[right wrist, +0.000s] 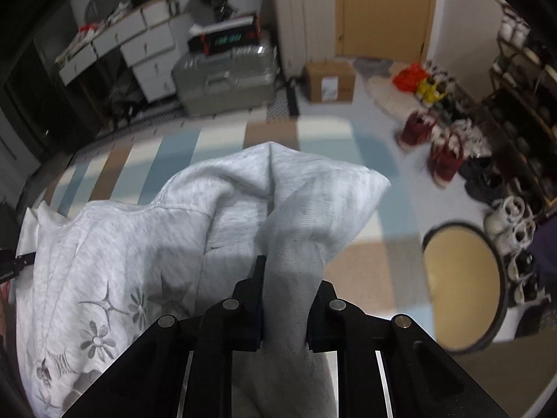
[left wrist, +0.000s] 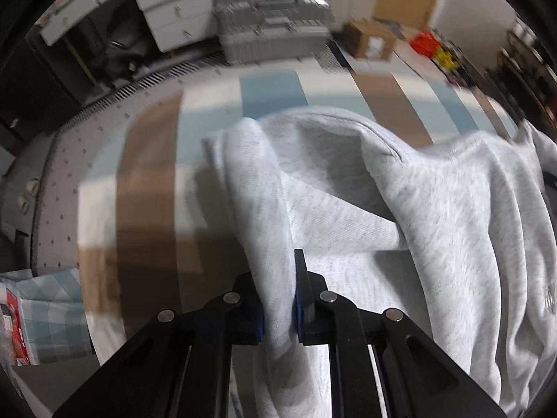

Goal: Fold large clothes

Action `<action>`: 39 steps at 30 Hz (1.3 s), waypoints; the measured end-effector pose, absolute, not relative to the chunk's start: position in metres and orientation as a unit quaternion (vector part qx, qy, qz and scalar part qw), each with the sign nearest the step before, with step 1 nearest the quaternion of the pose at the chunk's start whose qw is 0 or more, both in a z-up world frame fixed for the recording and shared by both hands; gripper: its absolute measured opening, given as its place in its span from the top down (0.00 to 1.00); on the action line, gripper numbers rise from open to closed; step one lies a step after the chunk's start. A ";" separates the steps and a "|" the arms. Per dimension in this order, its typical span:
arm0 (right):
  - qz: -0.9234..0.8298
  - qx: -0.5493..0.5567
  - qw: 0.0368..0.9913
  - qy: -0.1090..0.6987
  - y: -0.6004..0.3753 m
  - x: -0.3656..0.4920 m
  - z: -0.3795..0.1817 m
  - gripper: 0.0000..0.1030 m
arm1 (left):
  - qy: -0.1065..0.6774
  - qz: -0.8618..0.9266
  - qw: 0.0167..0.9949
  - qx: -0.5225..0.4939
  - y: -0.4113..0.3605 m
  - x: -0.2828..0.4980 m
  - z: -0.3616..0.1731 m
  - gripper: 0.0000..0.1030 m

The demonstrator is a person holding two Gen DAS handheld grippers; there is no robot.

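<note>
A large pale grey sweatshirt (left wrist: 435, 216) hangs bunched above a striped mat. In the left wrist view my left gripper (left wrist: 278, 278) is shut on a thick fold of its fabric, which runs up between the black fingers (left wrist: 302, 278). The right wrist view shows the same sweatshirt (right wrist: 115, 254), with grey star and flower prints low on the left. There my right gripper (right wrist: 285, 289) is shut on another gathered fold, and the cloth bulges out beyond the fingers (right wrist: 256, 285). The garment sags between the two grips.
The mat (left wrist: 153, 174) under the garment has blue, brown and cream stripes. A round tan stool (right wrist: 459, 282) stands at the right. Shoes (right wrist: 445, 160) and a rack line the far right. White drawers (left wrist: 174, 10), a grey hard case (right wrist: 222, 80) and a cardboard box (right wrist: 329, 82) stand at the back.
</note>
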State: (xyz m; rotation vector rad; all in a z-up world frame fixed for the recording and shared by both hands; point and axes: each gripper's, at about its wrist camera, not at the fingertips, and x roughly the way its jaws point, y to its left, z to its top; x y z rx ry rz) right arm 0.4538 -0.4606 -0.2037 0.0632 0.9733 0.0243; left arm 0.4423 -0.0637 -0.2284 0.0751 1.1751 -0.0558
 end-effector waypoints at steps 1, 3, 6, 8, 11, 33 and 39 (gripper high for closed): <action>0.001 0.033 0.884 0.466 -0.462 0.456 -0.204 0.73 | 0.547 -0.014 0.836 0.035 -0.062 0.441 -0.227 0.87; 0.001 0.020 0.881 0.473 -0.462 0.450 -0.204 0.62 | 0.544 -0.002 0.838 0.043 -0.054 0.427 -0.223 0.87; 0.020 -0.018 0.881 0.472 -0.459 0.412 -0.192 0.58 | 0.530 0.002 0.845 0.073 -0.050 0.394 -0.211 0.86; 0.025 -0.039 0.886 0.461 -0.456 0.373 -0.179 0.52 | 0.524 -0.002 0.848 0.085 -0.045 0.365 -0.198 0.86; 0.051 -0.022 0.895 0.443 -0.452 0.314 -0.158 0.40 | 0.514 -0.024 0.855 0.061 -0.032 0.313 -0.175 0.85; 0.001 -0.081 0.863 0.499 -0.464 0.029 -0.238 0.82 | 0.487 -0.106 0.867 0.022 -0.051 0.053 -0.194 0.39; -0.065 -0.045 0.879 0.469 -0.484 0.021 -0.220 0.85 | 0.486 -0.096 0.868 0.017 -0.048 0.039 -0.201 0.39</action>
